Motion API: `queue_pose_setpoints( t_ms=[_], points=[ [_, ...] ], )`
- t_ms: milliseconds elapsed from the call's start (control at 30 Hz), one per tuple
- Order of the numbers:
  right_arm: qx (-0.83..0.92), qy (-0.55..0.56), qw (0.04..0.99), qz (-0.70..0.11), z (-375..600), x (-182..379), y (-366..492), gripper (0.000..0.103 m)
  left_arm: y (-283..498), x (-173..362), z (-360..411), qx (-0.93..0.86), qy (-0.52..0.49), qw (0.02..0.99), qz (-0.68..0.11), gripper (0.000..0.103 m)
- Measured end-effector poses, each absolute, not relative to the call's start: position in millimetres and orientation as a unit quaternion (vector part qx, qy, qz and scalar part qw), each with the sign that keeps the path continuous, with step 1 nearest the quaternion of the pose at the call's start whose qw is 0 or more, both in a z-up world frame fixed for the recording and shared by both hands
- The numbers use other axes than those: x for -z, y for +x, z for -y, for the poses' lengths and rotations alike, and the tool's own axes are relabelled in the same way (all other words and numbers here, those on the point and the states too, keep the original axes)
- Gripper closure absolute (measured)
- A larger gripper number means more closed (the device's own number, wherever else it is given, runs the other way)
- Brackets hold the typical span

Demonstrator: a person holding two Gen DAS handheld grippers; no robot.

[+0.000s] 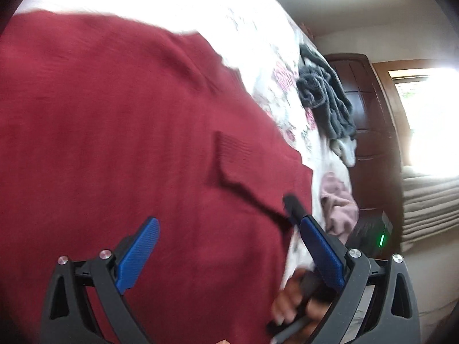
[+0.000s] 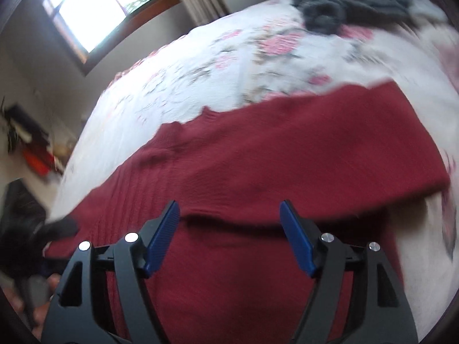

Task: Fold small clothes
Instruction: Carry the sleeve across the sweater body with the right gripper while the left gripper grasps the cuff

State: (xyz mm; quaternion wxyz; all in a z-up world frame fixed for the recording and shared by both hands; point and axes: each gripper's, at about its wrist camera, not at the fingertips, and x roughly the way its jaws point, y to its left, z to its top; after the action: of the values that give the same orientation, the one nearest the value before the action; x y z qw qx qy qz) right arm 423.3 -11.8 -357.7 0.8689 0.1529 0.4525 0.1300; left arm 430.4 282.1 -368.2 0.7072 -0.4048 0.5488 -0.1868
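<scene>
A dark red knit sweater (image 1: 120,132) lies spread on the floral bedspread (image 1: 275,66) and fills most of the left wrist view. My left gripper (image 1: 226,229) hovers over it, open, with nothing between its blue pads. In the right wrist view the same red sweater (image 2: 287,154) lies flat with one layer folded over near me. My right gripper (image 2: 229,218) is open just above that fold edge, holding nothing. The other gripper's black finger (image 1: 295,206) and a hand (image 1: 289,304) show at the sweater's right edge.
A dark grey garment (image 1: 327,97) and a pale pink one (image 1: 338,200) lie on the bed near its edge. The grey garment (image 2: 352,3) sits at the far right of the bedspread (image 2: 200,80). A dark wooden door (image 1: 370,132), a window (image 2: 89,8) and floor clutter (image 2: 37,157) surround the bed.
</scene>
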Motion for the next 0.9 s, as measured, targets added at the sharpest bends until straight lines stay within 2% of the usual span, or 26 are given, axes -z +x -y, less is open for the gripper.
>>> queue_pose_setpoints(
  t_ms=[200,367,433,467,500,533,567,600,667,733,800,900],
  points=[
    [-0.116,0.13,0.887,-0.427,37,370,409,0.029,499,418,-238,0.199,-0.413,0.66,-0.596,0.004],
    [-0.111,0.111,0.882,-0.444,36,371,405,0.027,526,418,-223,0.177,-0.407,0.654,-0.613,0.006],
    [-0.1,0.091,0.883,-0.45,33,371,406,0.027,532,412,-213,0.161,-0.363,0.664,-0.634,0.007],
    [-0.097,0.088,0.883,-0.451,33,371,406,0.027,533,407,-205,0.146,-0.326,0.676,-0.645,0.013],
    [-0.097,0.086,0.883,-0.452,33,370,405,0.027,535,405,-199,0.135,-0.294,0.685,-0.653,0.03],
    [-0.099,0.089,0.882,-0.452,34,371,406,0.027,537,401,-191,0.12,-0.254,0.698,-0.658,0.039],
    [-0.1,0.093,0.88,-0.454,35,372,406,0.027,538,398,-184,0.105,-0.216,0.71,-0.662,0.057],
    [-0.102,0.099,0.878,-0.458,37,374,407,0.027,539,397,-180,0.098,-0.192,0.715,-0.665,0.066],
    [-0.102,0.102,0.875,-0.461,38,376,408,0.027,542,396,-175,0.097,-0.173,0.719,-0.667,0.066],
    [-0.101,0.103,0.876,-0.46,39,376,408,0.027,543,393,-173,0.094,-0.162,0.723,-0.665,0.072],
    [-0.1,0.106,0.875,-0.461,41,376,409,0.026,541,387,-175,0.093,-0.159,0.726,-0.663,0.082],
    [-0.099,0.107,0.875,-0.462,41,378,409,0.026,538,379,-179,0.097,-0.163,0.731,-0.656,0.09]
  ],
)
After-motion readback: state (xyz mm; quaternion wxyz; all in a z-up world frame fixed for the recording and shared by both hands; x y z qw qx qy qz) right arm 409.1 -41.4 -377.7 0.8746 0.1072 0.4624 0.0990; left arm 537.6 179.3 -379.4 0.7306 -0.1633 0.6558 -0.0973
